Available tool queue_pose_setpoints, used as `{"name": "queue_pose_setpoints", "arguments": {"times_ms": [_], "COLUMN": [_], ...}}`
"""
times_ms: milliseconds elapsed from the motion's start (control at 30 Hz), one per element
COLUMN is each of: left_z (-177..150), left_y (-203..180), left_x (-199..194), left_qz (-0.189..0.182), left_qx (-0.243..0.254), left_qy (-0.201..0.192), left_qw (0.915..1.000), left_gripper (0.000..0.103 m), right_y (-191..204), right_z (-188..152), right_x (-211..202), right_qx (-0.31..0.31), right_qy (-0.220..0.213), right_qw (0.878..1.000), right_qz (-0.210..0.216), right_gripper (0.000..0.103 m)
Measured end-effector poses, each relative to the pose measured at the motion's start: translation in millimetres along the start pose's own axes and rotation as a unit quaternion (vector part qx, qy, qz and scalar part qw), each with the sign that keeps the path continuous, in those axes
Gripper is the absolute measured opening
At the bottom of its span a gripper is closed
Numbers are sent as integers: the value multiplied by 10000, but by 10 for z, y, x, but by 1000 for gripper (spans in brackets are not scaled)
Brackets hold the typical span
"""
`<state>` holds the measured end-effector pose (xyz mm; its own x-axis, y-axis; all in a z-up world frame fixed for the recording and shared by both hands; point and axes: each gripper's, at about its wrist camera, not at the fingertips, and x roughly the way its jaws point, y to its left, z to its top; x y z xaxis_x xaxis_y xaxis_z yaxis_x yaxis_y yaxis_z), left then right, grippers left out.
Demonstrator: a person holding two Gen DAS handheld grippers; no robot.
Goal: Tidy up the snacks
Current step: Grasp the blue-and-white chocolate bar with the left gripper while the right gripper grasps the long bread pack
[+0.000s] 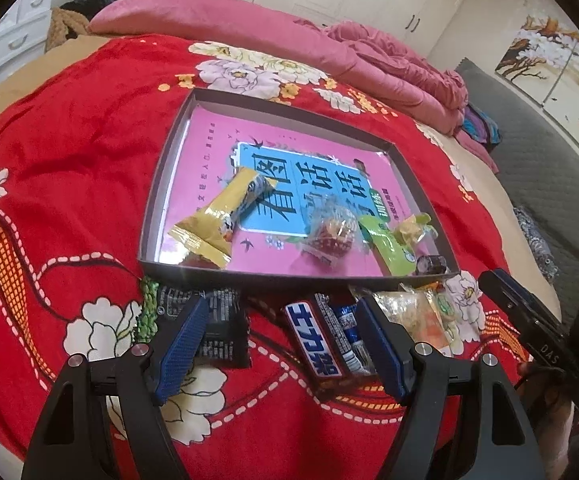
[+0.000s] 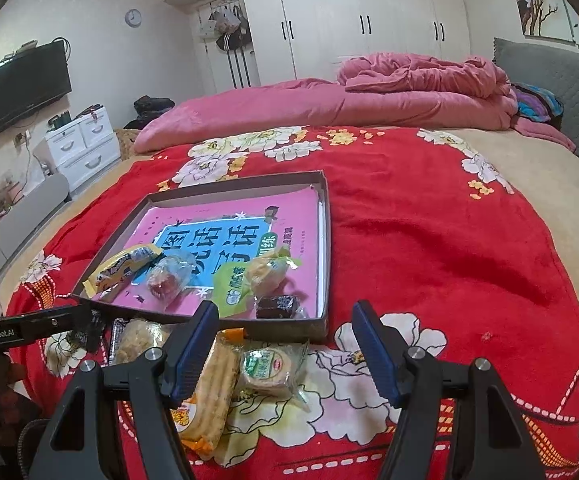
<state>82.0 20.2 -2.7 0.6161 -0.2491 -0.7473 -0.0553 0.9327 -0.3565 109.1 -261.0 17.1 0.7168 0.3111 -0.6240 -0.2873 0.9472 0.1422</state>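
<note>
A shallow grey box (image 1: 169,168) (image 2: 325,240) with a pink book as its floor lies on the red floral blanket. In it lie a yellow packet (image 1: 217,220) (image 2: 123,266), a clear-wrapped red sweet (image 1: 331,234) (image 2: 165,280), a green packet (image 1: 389,244) (image 2: 231,290), a yellow wrapped cake (image 2: 269,274) and a dark sweet (image 1: 431,264) (image 2: 279,306). My left gripper (image 1: 281,344) is open over loose snacks in front of the box: a black packet (image 1: 221,332) and a blue-and-white bar (image 1: 315,346). My right gripper (image 2: 285,348) is open above a round green-label cake (image 2: 267,368) and a long biscuit pack (image 2: 209,388).
The red floral blanket (image 2: 429,248) covers a bed, with a pink duvet (image 2: 369,100) heaped at the far side. A grey headboard (image 2: 549,92) stands at the right. White drawers (image 2: 81,140) and a wall TV (image 2: 21,88) stand beyond the bed's left edge.
</note>
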Motion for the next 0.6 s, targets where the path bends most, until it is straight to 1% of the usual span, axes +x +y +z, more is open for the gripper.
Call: {"name": "queue_pose_setpoints", "arguments": {"times_ms": [133,300,500,600], "left_z": [-16,-50,-69,-75], "left_y": [-9,-16,-55,-68], "left_x": [10,54,83,90], "left_qz": [-19,-175,-133,-122], "left_qx": [-5,-121,-58,-41], "left_qy": [56,193,221,236], "left_qw": [10000,9996,9996,9996], "left_gripper": [78,78,78,78], "right_y": [38,75,106,152], "right_z": [-30,-69,-113,-143], "right_x": [-6,10,-29,-33], "right_qx": [-54,-116,-79,-154], "right_qy": [46,139,187,236], "right_qw": [10000,9998,9996,9994], "right_qz": [44,71,191,212], "right_gripper": [69,69,69,69]}}
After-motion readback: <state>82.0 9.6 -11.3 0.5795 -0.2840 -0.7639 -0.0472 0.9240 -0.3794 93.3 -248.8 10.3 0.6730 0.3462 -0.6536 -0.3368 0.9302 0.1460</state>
